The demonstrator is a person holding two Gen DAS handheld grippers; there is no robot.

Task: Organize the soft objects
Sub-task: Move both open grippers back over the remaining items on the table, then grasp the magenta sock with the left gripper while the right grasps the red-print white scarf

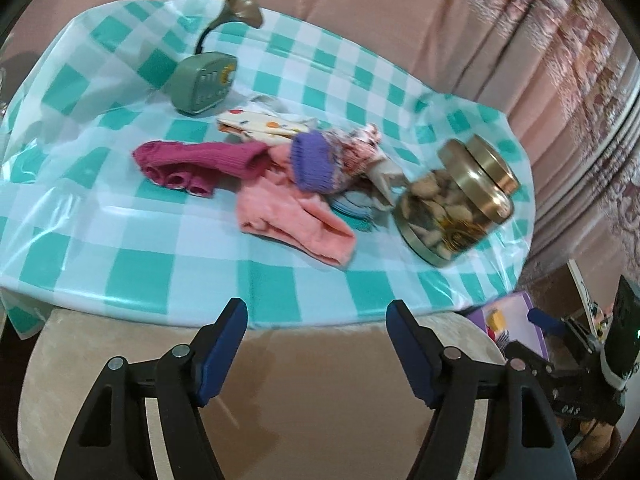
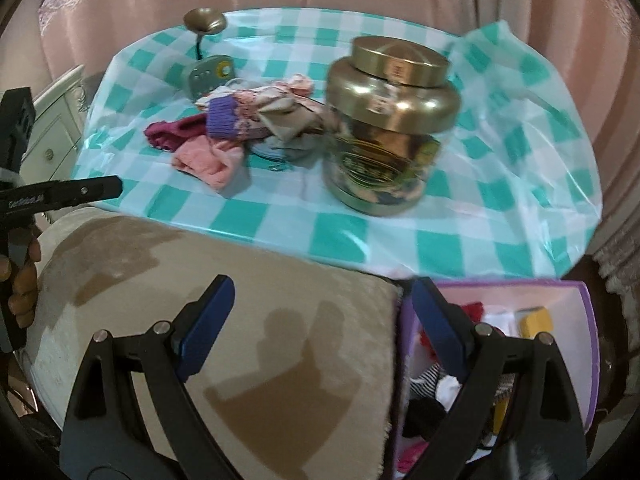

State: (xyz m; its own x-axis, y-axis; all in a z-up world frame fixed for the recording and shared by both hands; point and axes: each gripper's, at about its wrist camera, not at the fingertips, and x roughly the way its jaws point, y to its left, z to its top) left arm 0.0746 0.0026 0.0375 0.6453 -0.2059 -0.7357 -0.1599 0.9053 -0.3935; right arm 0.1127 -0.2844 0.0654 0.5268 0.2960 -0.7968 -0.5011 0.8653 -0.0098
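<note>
A loose heap of small knitted things lies near the middle of the table. A magenta glove (image 1: pixel 192 164) stretches flat at nine o'clock of the heap, its finger stubs toward the near edge. A pale pink fuzzy glove (image 1: pixel 296 216) lies crumpled at six o'clock, touching it. A sock with a purple ribbed cuff (image 1: pixel 312 164) rests on top at the centre. A cream sock with coloured dots (image 1: pixel 260 126) lies at eleven o'clock. A purple box (image 2: pixel 576 344), off the table at five o'clock, holds more jumbled soft pieces.
</note>
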